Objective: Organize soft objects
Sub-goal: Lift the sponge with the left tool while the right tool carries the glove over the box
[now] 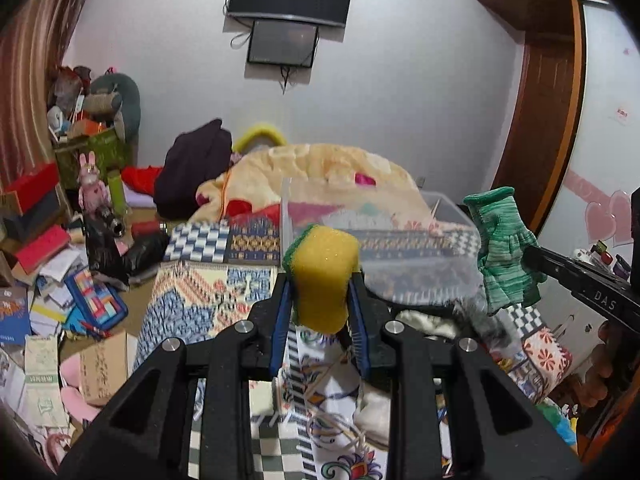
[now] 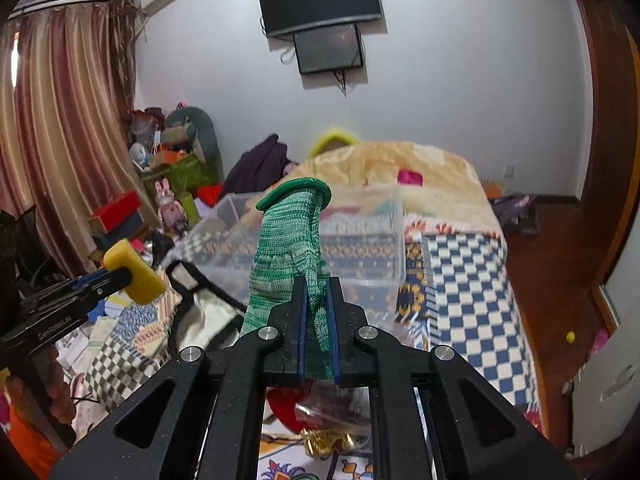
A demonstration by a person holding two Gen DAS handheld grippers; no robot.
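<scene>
Right now I've got both loads in the air and neither one is put away yet. My left hand-held gripper [image 1: 320, 300] is clamped on the yellow sponge [image 1: 322, 272], squeezing its sides in, the green scrub layer facing away from me. My right hand-held gripper [image 2: 317, 328] is pinched narrow on the green knit glove [image 2: 288, 252], which stands up from the jaws with its cuff at the top.

Ahead of both, the clear plastic bin [image 2: 360, 240] sits on the patterned quilt [image 2: 464, 280] of the bed. From the left wrist view the bin [image 1: 420, 264] is just beyond the sponge, and the glove [image 1: 506, 248] hangs to its right, near the rim. I judge I'm about midway through this step: picked up, carried close, not dropped in.

Looking through the bin's walls, I mostly see the quilt's pattern; whether anything soft already lies inside, I can't tell.

Plenty is left, I'd say. A white furry piece with dark trim [image 2: 208, 312] lies on the bed beside the bin, and a red soft thing [image 2: 286, 404] shows under my right jaws.
</scene>
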